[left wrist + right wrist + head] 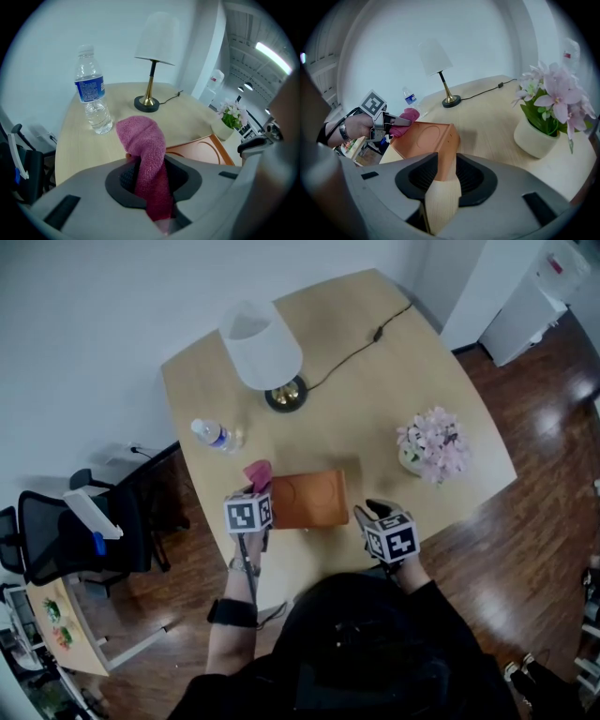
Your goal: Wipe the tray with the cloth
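We note: left gripper [149,187] jaws narrow, clamped on pink cloth [143,140]; bunched end sticks out just beside tray [309,498].
Right gripper [443,180] jaws closed on tray's near corner; tray at near edge of table [375,362], between both grippers.
Risks, our judgement: 1-corner hold lets tray pivot under wiping push; stray stroke could topple bottle [91,96] nearby.
Tray: nothing seen inside.
Bottle: capped, part full of water.
Pot [534,136]: pink flowers.
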{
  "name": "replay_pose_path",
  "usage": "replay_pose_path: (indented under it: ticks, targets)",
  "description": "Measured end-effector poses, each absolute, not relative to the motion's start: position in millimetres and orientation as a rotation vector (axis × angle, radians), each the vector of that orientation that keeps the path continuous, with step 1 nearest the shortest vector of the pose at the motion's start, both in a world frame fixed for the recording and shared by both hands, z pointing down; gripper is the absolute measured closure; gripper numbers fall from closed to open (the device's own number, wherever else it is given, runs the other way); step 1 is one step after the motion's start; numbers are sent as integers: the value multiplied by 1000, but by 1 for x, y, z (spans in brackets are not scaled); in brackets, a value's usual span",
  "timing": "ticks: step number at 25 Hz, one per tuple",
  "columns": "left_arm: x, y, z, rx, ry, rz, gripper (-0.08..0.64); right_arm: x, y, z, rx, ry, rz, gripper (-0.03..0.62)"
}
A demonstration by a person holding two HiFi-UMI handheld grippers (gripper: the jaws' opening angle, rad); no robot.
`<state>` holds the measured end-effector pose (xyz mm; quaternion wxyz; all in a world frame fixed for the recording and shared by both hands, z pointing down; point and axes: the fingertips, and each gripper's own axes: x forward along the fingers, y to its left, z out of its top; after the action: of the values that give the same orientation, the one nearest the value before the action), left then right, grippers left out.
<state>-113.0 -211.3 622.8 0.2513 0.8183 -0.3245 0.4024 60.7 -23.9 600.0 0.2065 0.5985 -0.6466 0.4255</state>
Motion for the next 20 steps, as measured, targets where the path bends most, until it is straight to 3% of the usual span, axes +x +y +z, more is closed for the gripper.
replay_pose_path:
  ticks: [20]
  targets:
    - [-20, -148, 622, 2198, -725, 953, 469, 78, -3, 605, 1701, -1782, 1225, 459]
